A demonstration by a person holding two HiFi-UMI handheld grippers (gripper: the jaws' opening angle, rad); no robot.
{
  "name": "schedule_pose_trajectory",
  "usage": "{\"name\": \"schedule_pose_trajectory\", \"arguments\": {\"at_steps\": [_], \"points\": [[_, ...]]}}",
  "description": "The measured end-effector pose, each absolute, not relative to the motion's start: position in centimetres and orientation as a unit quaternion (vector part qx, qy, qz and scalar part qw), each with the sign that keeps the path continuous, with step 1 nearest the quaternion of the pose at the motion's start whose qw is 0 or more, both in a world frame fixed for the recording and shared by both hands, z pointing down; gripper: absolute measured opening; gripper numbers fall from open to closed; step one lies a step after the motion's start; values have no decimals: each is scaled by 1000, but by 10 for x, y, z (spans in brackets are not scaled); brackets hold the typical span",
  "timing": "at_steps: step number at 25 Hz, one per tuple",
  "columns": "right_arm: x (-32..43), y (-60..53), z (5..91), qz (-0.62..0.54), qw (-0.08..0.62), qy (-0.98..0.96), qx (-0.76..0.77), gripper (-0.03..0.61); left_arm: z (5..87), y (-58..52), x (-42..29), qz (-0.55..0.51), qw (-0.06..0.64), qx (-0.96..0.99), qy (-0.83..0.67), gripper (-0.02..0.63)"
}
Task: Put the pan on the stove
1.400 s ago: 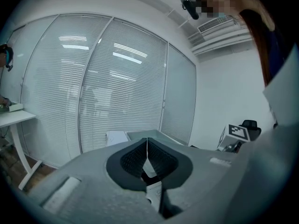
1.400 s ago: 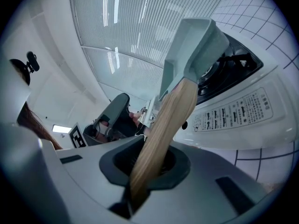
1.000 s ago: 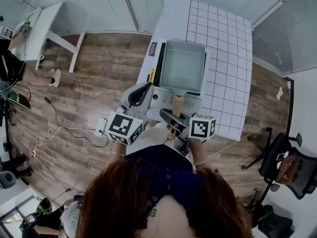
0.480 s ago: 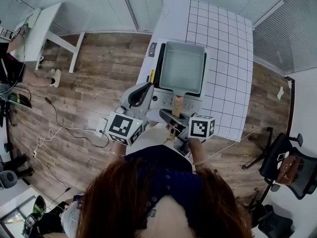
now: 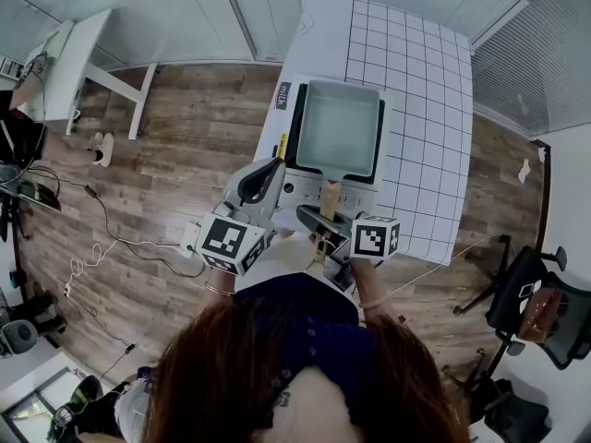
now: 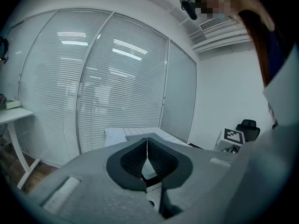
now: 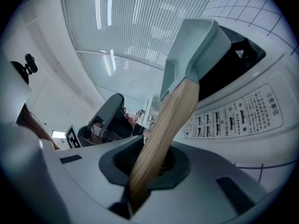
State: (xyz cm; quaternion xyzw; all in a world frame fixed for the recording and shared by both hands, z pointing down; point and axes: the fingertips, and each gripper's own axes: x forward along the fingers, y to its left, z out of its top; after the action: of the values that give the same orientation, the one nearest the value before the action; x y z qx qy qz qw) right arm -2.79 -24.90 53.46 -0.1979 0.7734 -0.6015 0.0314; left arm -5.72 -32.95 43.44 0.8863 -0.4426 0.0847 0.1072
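A square pale green pan (image 5: 338, 125) sits on the white stove (image 5: 294, 185) with a black top, at the near end of the table. Its wooden handle (image 5: 330, 196) points toward me. My right gripper (image 5: 323, 221) is shut on that handle. In the right gripper view the handle (image 7: 164, 125) runs up from between the jaws of the right gripper (image 7: 148, 161) to the pan (image 7: 194, 50), above the stove's control panel (image 7: 243, 113). My left gripper (image 5: 261, 177) hovers left of the stove, shut and empty; in its own view the left gripper (image 6: 147, 158) has its pads touching.
The stove stands on a white table with a black grid (image 5: 420, 109). Wooden floor lies to the left, with cables (image 5: 88, 252) and a white desk (image 5: 74, 53). A black office chair (image 5: 536, 307) stands at the right.
The pan and the right gripper have stayed put. The left gripper has drifted slightly back toward me.
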Motion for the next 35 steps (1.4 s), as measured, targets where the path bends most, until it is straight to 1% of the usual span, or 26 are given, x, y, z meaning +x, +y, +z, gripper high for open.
{"name": "schedule_pose_trajectory", "arguments": {"at_steps": [22, 28, 35], "points": [[-28, -254, 535, -603, 53, 772, -196, 54, 442, -329, -46, 90, 115, 894, -423, 12], [-29, -252, 532, -600, 51, 774, -194, 68, 440, -325, -46, 88, 114, 894, -423, 12], [-32, -255, 532, -595, 65, 777, -194, 78, 440, -322, -44, 89, 115, 896, -419, 13]]}}
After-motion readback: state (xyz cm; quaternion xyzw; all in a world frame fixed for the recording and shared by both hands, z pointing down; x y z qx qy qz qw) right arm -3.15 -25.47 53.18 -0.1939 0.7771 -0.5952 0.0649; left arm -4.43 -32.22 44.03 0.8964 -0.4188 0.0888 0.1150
